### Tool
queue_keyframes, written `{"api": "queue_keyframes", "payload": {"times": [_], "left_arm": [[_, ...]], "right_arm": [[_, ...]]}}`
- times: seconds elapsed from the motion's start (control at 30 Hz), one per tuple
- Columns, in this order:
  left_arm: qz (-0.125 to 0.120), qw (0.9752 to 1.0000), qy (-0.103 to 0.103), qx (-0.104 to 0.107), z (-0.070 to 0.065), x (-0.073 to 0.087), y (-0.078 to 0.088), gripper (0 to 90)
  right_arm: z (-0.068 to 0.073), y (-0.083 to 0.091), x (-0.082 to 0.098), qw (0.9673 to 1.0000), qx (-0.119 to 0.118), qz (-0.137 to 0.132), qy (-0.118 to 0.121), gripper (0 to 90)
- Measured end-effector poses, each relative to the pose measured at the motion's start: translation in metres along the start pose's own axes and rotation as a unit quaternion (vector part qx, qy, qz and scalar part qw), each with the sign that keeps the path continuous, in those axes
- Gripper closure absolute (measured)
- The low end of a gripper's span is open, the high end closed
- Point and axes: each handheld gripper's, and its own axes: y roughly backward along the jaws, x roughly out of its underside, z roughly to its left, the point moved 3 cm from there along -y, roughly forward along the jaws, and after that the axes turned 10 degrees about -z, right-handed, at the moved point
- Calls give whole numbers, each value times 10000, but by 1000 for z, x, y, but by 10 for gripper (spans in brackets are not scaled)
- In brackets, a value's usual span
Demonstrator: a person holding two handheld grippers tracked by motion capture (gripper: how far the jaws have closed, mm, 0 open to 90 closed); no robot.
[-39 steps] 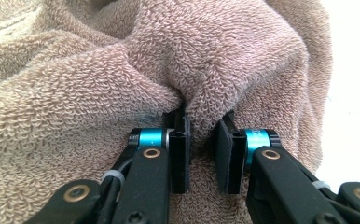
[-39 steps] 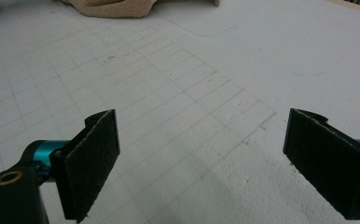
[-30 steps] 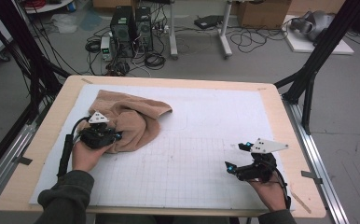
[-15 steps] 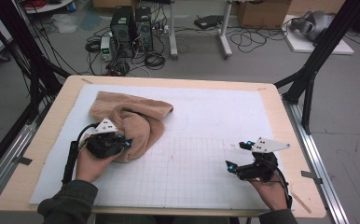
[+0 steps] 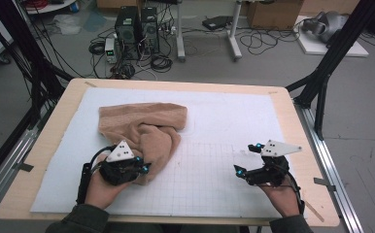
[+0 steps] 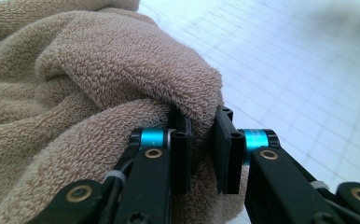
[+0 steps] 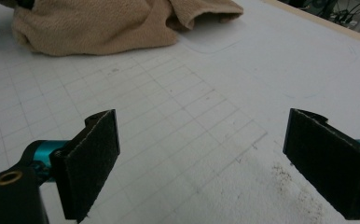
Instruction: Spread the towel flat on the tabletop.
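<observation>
Now our left gripper, clamped on the towel, has dragged its edge toward lower left; folding proceeds.

Your tan terry towel lies crumpled on the table's left half, its near fold bunched.

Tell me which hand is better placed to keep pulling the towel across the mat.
Left. The left claw is shut on a fold of the tan towel. The right claw is open over bare gridded mat, apart from the towel.
</observation>
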Motion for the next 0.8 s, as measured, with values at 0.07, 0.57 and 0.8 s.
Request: {"api": "queue_keyframes", "payload": {"times": [0.07, 0.57, 0.8], "left_arm": [[-6, 9999, -42, 104, -9, 3, 3, 783], [-339, 9994, -23, -81, -9, 2, 31, 449], [-396, 9982, -30, -450, 14, 2, 46, 428]], "right_arm": [[2, -4, -5, 10000, -42, -14, 46, 99], [24, -102, -39, 9956, -881, 161, 260, 174], [33, -139, -37, 9921, -1168, 315, 317, 280]]}}
